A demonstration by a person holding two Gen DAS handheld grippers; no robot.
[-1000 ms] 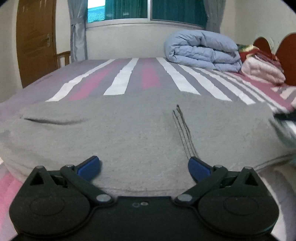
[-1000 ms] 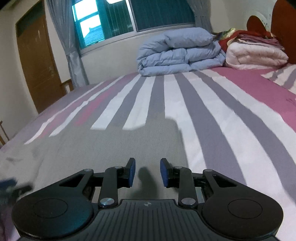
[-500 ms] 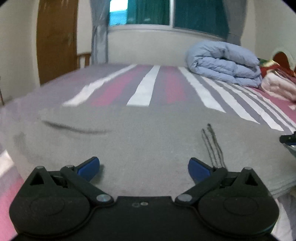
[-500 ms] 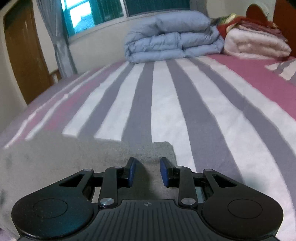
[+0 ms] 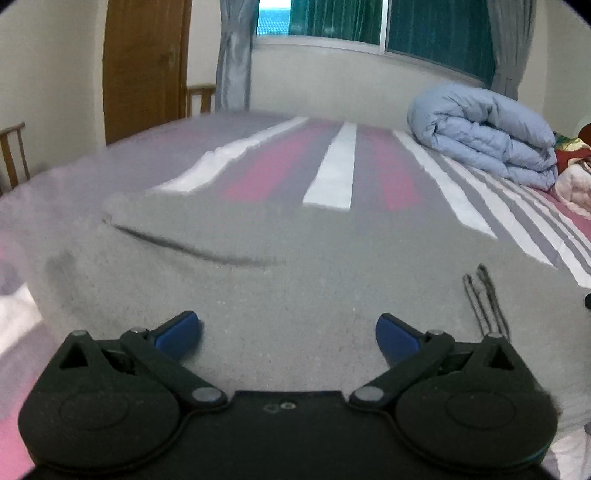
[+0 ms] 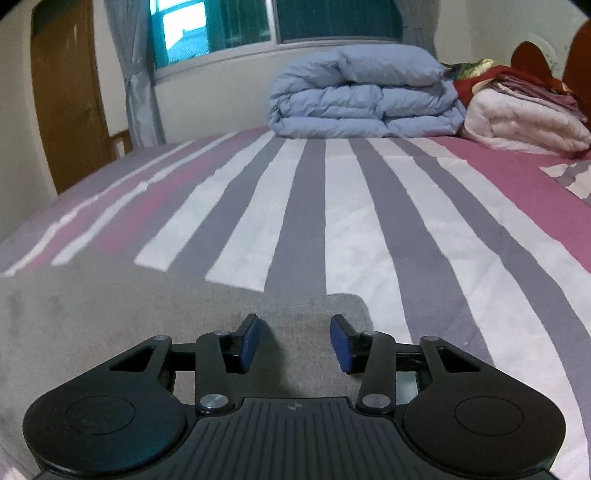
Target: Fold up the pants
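Observation:
Grey pants (image 5: 295, 266) lie flat across the striped bed; a pocket slit (image 5: 192, 247) shows at left and dark drawstrings (image 5: 484, 299) at right. My left gripper (image 5: 288, 336) hovers over the pants' near part, its blue pads wide apart and nothing between them. In the right wrist view the pants (image 6: 129, 325) fill the lower left, with one corner (image 6: 351, 306) just ahead of the fingers. My right gripper (image 6: 293, 341) is over that corner; its jaws are opening, and the cloth lies under them, not pinched.
A folded blue duvet (image 6: 365, 96) and a pile of pink and red blankets (image 6: 524, 114) sit at the far end of the striped bed (image 6: 406, 221). Beyond the bed's left side are a wooden door (image 5: 144, 62), a chair (image 5: 14, 151) and a curtained window (image 5: 369, 22).
My right gripper's pads have spread apart over the pants' corner. The left gripper has slid left across the pants, so the drawstrings sit further right.

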